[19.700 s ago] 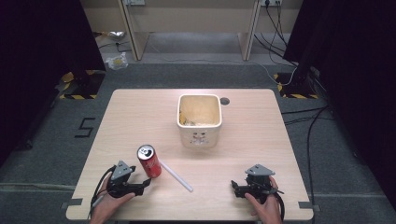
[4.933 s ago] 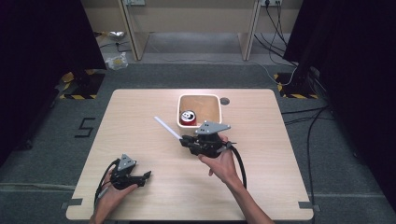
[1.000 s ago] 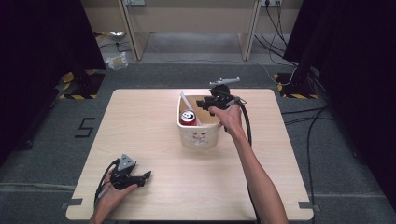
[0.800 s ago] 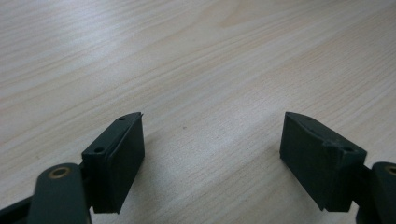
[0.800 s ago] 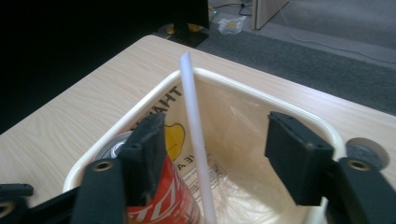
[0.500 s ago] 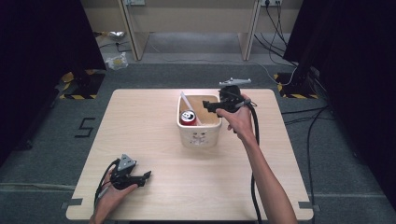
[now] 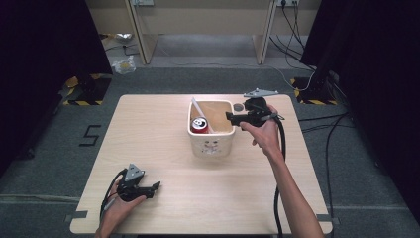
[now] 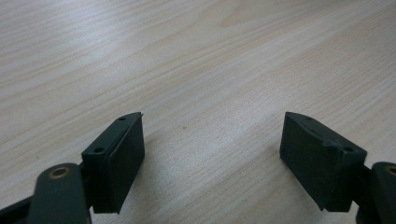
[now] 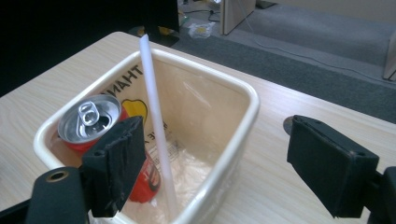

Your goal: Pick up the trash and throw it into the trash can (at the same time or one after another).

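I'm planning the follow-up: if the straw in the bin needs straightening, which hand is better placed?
The right. Its tongs hang open at the bin rim, beside the straw leaning by the can. The left tongs rest open on the table's near edge.

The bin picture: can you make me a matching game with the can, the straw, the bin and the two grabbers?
Things:
1. red can
2. white straw
3. cream bin
4. left gripper
5. right gripper

Places or states:
a. leans upright inside the bin, its top sticking out over the rim
b. rests low at the near left of the table, jaws open on nothing
c. stands in the bin with its silver top up
d. sits on the far middle of the table
e. held up by the bin's right rim, jaws just opened, nothing between them

Pairs: 1-c, 2-a, 3-d, 4-b, 5-e
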The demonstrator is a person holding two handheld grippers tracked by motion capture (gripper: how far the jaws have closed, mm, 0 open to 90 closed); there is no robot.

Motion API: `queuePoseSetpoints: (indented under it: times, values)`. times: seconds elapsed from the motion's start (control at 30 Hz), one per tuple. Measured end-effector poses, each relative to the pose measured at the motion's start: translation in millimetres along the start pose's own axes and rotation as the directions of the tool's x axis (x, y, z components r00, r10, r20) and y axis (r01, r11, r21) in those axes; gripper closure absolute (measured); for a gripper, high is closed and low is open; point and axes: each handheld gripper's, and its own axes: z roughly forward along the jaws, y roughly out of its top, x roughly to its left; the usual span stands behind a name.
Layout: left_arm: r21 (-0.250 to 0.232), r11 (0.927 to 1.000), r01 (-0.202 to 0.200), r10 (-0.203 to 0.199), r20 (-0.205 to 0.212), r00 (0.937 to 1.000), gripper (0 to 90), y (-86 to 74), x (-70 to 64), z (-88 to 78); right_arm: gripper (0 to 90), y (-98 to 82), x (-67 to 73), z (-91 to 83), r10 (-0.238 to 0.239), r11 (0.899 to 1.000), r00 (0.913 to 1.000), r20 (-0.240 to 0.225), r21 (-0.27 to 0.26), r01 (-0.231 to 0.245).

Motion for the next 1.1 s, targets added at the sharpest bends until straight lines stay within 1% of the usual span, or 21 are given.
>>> queuePoseSetpoints:
  times: [0.13, 0.23, 0.37, 0.47, 0.53, 0.63, 0.73, 1.1]
  values:
    - [-0.001, 1.0000, 0.000, 0.000, 0.000, 1.0000, 21.2, -0.1, 0.0, 0.1, 19.5, -6.3, -2.9, -8.0, 0.003, 1.000, 1.0000, 0.006, -0.010, -0.003]
    - [-0.001, 1.0000, 0.000, 0.000, -0.001, 1.0000, 21.2, 0.0, 0.0, 0.1, 19.5, -12.7, -5.3, -12.2, -0.007, 1.000, 0.9999, 0.013, -0.010, 0.007]
    - [-0.002, 1.0000, 0.000, 0.000, 0.000, 1.0000, 21.2, -0.1, 0.0, 0.2, 19.5, -21.1, -7.6, -17.1, -0.007, 1.000, 0.9999, 0.015, -0.013, 0.007]
    - [-0.002, 1.0000, 0.000, 0.000, -0.001, 1.0000, 21.1, -0.1, 0.0, 0.2, 19.5, -26.3, -8.7, -19.9, -0.014, 1.000, 0.9995, 0.027, -0.010, 0.014]
    - [-0.001, 1.0000, 0.001, -0.001, -0.002, 1.0000, 20.8, 0.0, 0.0, 0.3, 19.5, -29.7, -9.5, -21.0, -0.013, 1.000, 0.9997, 0.021, -0.010, 0.013]
    - [-0.002, 1.0000, 0.004, -0.004, -0.004, 1.0000, 20.3, -0.1, 0.1, 0.5, 19.4, -34.7, -10.0, -22.8, -0.014, 1.000, 0.9996, 0.024, -0.010, 0.014]
    - [-0.001, 1.0000, 0.005, -0.005, -0.006, 1.0000, 19.3, 0.0, 0.2, 0.8, 19.1, -39.9, -10.6, -25.4, -0.029, 1.000, 0.9990, 0.034, -0.003, 0.029]
    - [0.005, 0.9999, 0.009, -0.009, -0.009, 0.9999, 17.1, 0.2, 0.3, 1.0, 19.0, -57.0, -9.9, -38.8, -0.036, 0.999, 0.9989, 0.029, -0.015, 0.036]
